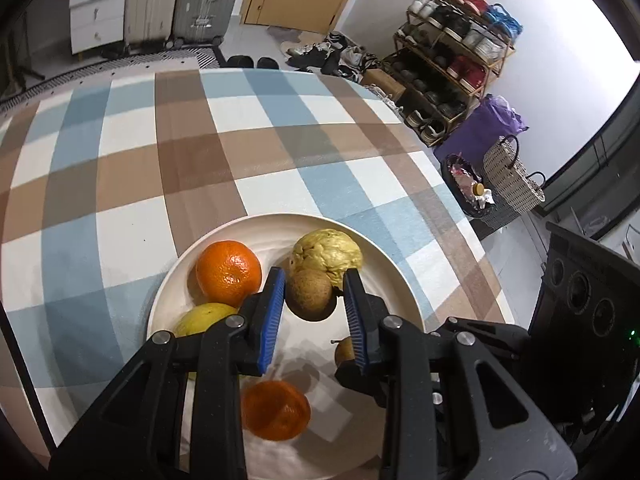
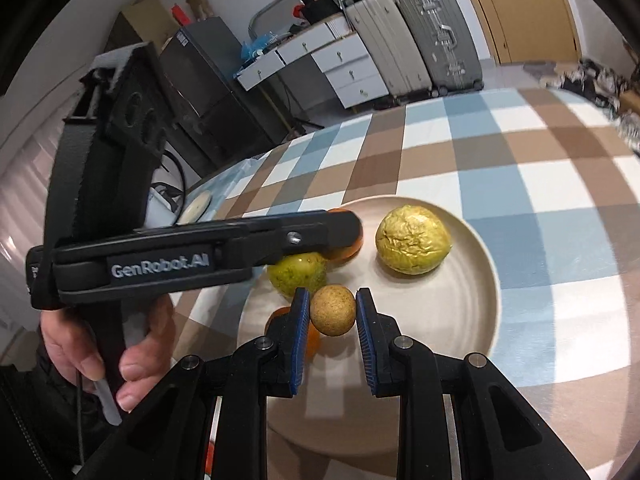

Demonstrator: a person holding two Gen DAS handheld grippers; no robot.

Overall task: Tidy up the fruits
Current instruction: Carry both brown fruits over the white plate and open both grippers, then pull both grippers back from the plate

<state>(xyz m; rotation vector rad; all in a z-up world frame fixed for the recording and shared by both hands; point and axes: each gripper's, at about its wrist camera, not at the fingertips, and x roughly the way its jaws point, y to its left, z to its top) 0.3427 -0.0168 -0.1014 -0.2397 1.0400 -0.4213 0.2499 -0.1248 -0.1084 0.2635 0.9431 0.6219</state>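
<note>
A cream plate on the checked tablecloth holds a wrinkled yellow fruit, an orange, a yellow-green fruit and a second orange. My left gripper hangs low over the plate, shut on a small brown round fruit. My right gripper is shut on another small brown fruit over the plate's near side. In the right wrist view the left gripper reaches in from the left, above an orange and beside the wrinkled fruit.
A hand grips the left gripper's handle. The table's right edge drops off toward a shoe rack, a purple bag and a woven basket. Suitcases and white drawers stand beyond the far edge.
</note>
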